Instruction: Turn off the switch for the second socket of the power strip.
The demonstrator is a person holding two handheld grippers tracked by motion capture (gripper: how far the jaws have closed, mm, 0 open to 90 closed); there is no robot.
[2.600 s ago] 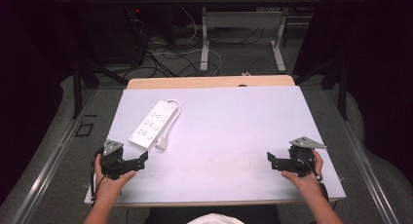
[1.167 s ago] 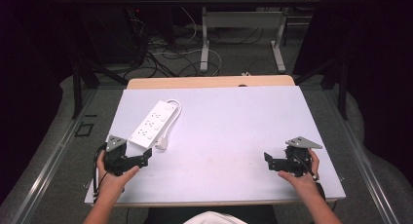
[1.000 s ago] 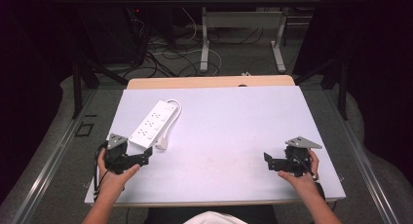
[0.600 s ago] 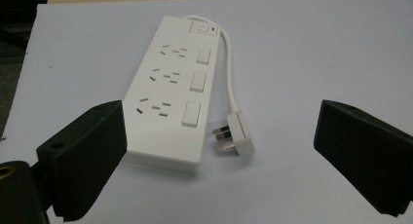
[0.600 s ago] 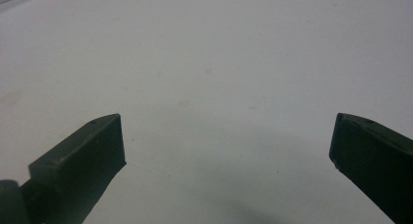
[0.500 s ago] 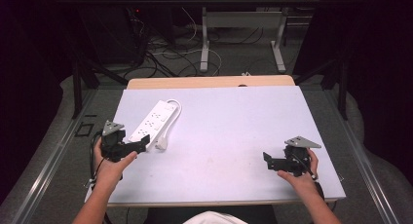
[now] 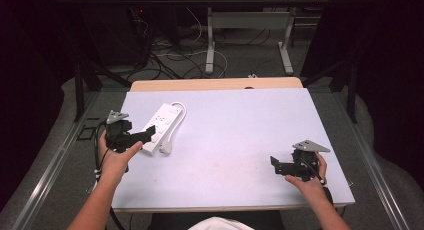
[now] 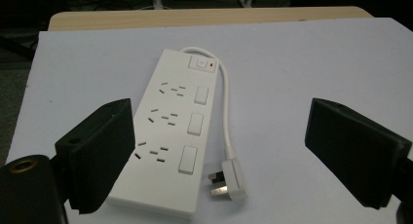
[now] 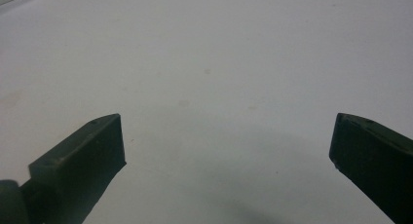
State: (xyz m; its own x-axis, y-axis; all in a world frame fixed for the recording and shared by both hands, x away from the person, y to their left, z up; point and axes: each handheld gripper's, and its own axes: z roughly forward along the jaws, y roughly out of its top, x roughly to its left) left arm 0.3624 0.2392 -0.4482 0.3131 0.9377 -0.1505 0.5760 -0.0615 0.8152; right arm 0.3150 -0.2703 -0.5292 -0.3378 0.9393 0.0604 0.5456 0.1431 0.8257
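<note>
A white power strip (image 7: 160,126) (image 8: 173,134) lies on the left half of the pale table (image 7: 240,135), with three sockets, rocker switches and a short white cord ending in a plug (image 8: 228,178) (image 7: 165,146). My left gripper (image 7: 146,134) (image 8: 221,156) hovers just over the strip's near end, jaws wide open, nothing between them. My right gripper (image 7: 274,164) (image 9: 226,156) rests low near the table's front right, also open, over bare table surface.
A wooden strip (image 7: 215,84) borders the table's far edge. Beyond it stand desk legs and tangled cables (image 7: 200,45) on the floor. Metal rails (image 7: 55,160) run along both sides of the table.
My left gripper has moved forward and to the right, from the table's front left corner to the near end of the power strip. The right gripper has barely moved.
</note>
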